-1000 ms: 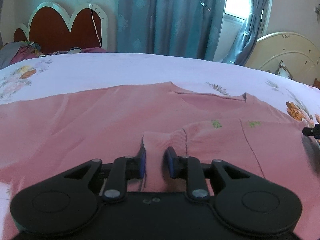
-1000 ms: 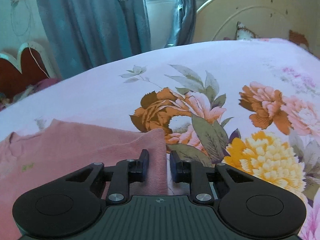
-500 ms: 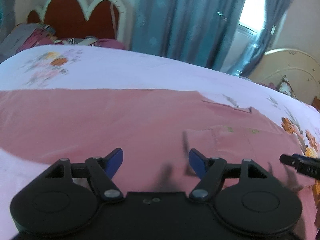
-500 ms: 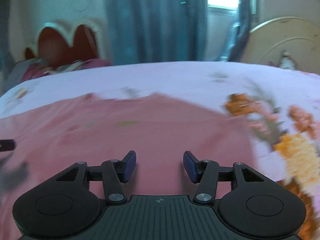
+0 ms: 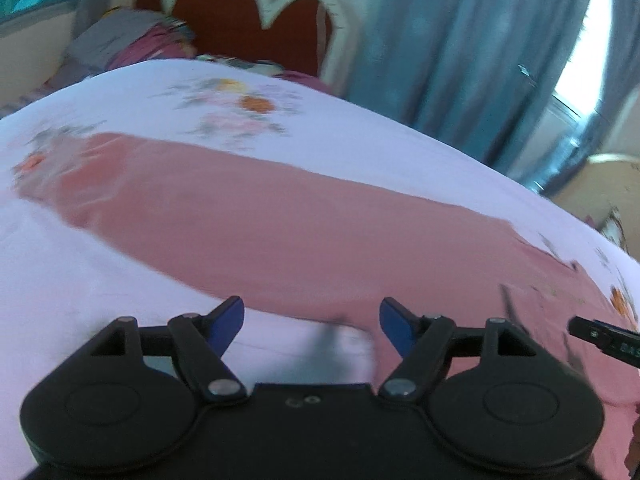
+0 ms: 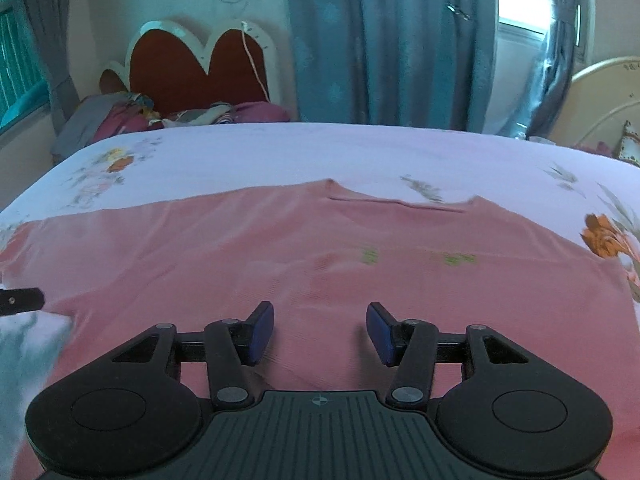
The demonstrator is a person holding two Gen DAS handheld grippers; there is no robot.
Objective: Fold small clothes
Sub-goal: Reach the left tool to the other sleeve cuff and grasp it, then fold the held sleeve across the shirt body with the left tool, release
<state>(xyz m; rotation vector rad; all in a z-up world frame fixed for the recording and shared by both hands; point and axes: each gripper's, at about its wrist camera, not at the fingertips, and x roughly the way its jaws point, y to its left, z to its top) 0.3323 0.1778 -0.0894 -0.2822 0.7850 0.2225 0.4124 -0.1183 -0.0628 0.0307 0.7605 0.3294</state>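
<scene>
A pink long-sleeved top (image 6: 360, 264) lies flat on the floral bedsheet (image 6: 280, 152), neckline away from me, one sleeve folded across its chest. In the left wrist view its long left sleeve (image 5: 248, 208) stretches out to the left. My left gripper (image 5: 312, 320) is open and empty, above the sheet at the sleeve's near edge. My right gripper (image 6: 320, 328) is open and empty, just above the top's lower body. Each gripper's tip shows at the edge of the other's view: the right gripper's (image 5: 604, 340), the left gripper's (image 6: 20, 300).
A red heart-shaped headboard (image 6: 196, 68) with a pile of clothes (image 6: 132, 120) stands beyond the bed's far left. Blue curtains (image 6: 392, 40) hang behind. A cream headboard (image 6: 608, 96) is at the right.
Both grippers let go of the folded sleeve and top edge and opened. The left swung left towards the outstretched sleeve; the right swung left over the top's body.
</scene>
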